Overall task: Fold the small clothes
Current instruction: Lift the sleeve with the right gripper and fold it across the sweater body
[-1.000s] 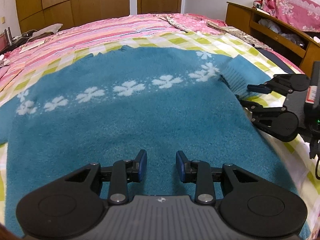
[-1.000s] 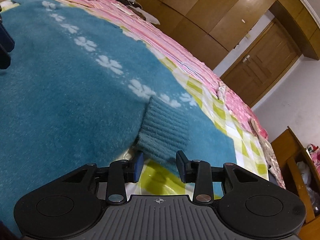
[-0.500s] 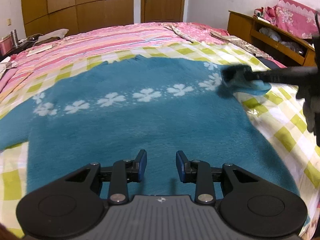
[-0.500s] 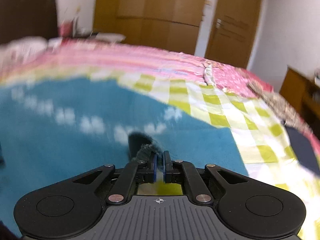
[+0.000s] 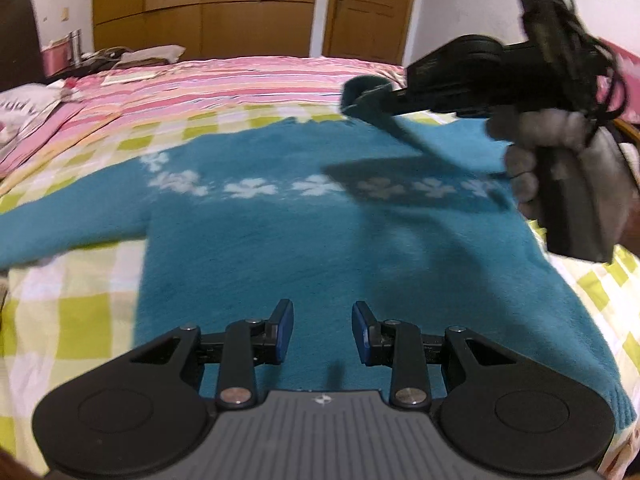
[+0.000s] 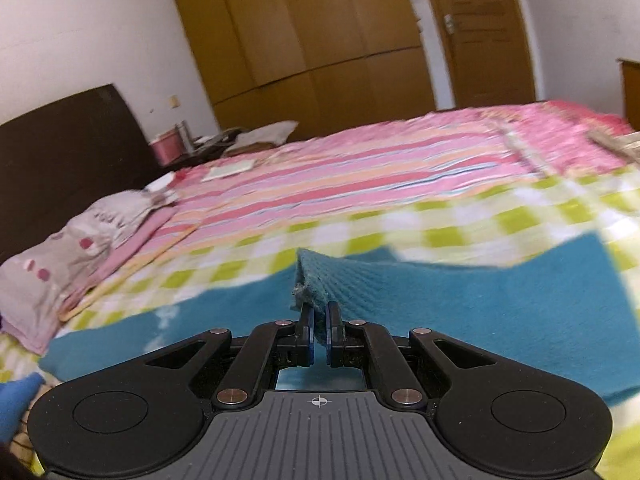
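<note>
A: Sweater [image 5: 304,240] flat on the checked bedspread [image 5: 80,300], chest up?
B: Yes. Right gripper [image 6: 319,320] is clamped on the ribbed cuff [image 6: 340,280], sleeve lifted above the sweater's flower band.
A: Left gripper [image 5: 322,332]?
B: Jaws apart, nothing in them, hovering over the sweater's hem.
A: Progress?
B: Early, I'd say. First sleeve mid-fold; far sleeve [image 5: 60,228] lies straight out, body unfolded.
</note>
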`<state>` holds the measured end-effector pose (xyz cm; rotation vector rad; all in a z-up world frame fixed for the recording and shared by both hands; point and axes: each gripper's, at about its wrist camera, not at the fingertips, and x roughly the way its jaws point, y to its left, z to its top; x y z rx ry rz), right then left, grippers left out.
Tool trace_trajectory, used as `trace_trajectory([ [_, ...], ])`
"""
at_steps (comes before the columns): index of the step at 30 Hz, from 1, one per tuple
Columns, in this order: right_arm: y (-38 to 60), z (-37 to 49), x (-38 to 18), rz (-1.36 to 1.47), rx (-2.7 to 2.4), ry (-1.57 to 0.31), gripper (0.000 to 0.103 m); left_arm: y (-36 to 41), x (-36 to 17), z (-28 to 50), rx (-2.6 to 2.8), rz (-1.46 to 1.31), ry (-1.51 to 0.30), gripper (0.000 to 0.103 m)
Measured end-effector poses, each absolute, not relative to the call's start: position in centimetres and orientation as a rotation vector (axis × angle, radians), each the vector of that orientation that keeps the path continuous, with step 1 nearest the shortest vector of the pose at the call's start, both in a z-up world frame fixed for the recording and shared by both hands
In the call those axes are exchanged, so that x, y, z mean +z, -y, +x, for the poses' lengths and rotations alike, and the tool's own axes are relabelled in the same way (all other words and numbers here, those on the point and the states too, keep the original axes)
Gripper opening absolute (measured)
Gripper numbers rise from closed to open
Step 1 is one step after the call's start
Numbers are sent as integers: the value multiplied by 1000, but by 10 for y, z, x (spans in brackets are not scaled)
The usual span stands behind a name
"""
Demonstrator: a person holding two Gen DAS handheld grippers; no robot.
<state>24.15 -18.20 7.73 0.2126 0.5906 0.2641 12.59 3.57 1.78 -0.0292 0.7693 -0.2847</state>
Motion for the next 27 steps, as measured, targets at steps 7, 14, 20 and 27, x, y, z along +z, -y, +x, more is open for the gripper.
trace_trajectory([
  [7, 97, 258, 63, 196, 351, -630, 5, -69, 12, 127, -246, -76, -749, 38],
  [14, 49, 270, 46, 188, 355, -646, 5, -82, 13, 124, -238, -79, -726, 38],
  [20, 34, 277, 22, 146, 343, -690, 6, -83, 10, 124, -231, -60, -722, 38],
  [27, 30, 276, 9, 137, 356, -716, 13, -83, 10, 126, -223, -52, -717, 38],
])
